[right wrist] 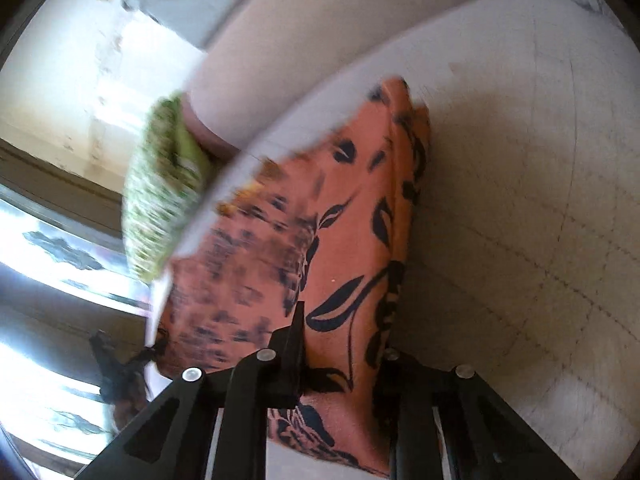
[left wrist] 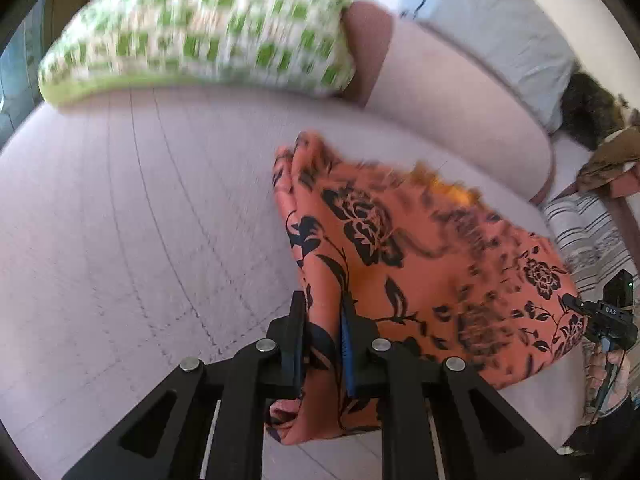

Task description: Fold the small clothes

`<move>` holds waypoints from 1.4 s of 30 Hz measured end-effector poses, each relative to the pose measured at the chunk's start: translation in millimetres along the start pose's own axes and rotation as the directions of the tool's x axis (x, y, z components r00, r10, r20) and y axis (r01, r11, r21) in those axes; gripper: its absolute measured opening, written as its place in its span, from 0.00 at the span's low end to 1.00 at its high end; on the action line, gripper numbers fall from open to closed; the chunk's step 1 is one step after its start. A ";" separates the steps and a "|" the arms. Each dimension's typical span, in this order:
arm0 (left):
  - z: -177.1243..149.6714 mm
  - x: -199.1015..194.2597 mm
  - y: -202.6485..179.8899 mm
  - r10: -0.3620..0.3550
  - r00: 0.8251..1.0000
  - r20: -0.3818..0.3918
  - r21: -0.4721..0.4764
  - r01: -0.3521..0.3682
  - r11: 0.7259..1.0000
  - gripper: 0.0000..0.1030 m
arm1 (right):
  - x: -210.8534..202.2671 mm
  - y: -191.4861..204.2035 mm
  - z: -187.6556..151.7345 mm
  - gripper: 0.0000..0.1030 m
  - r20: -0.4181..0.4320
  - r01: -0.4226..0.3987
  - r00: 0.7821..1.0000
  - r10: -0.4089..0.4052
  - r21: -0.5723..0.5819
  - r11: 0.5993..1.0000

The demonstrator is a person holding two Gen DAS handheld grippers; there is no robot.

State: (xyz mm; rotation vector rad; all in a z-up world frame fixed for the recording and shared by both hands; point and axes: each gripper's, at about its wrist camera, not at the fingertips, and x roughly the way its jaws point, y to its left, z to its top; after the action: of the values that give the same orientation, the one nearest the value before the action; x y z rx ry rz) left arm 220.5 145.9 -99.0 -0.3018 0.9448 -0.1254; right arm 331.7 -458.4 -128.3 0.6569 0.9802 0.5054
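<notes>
An orange garment with a black flower print (left wrist: 420, 264) hangs stretched above a pale quilted sofa seat (left wrist: 120, 220). My left gripper (left wrist: 322, 312) is shut on one corner of it, cloth bunched between the fingers. At the far right of the left wrist view the right gripper (left wrist: 576, 306) holds the opposite corner. In the right wrist view the garment (right wrist: 352, 216) fills the centre. My right gripper (right wrist: 344, 340) is shut on it, and the cloth covers the right finger. The left gripper (right wrist: 154, 350) shows small at the lower left, on the far corner.
A green and white checked cushion (left wrist: 200, 32) lies at the back of the sofa. A grey pillow (left wrist: 492, 24) rests on the backrest. A striped cloth (left wrist: 588, 232) and a brown item (left wrist: 612, 160) lie at the right end. The image is motion-blurred.
</notes>
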 end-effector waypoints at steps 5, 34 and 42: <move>-21.8 -71.1 -26.5 -0.024 0.997 0.069 0.055 0.020 0.998 0.15 | -45.0 41.3 -11.4 0.18 0.023 -0.035 0.999 0.036 -0.062 0.997; -53.4 -1.4 14.5 0.053 0.998 -0.021 0.024 -0.053 0.998 0.47 | -6.1 20.5 -80.0 0.59 -0.015 0.092 0.995 -0.095 -0.135 0.986; -41.5 23.8 20.6 0.087 0.994 -0.062 0.039 -0.085 0.996 0.06 | 0.8 11.9 -83.7 0.59 -0.010 0.072 0.997 -0.074 -0.124 0.990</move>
State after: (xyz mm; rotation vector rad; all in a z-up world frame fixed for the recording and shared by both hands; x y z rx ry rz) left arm 200.1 151.5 -146.6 -0.2244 1.0156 -0.0735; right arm 257.5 -426.4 -153.4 0.5048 0.9744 0.5024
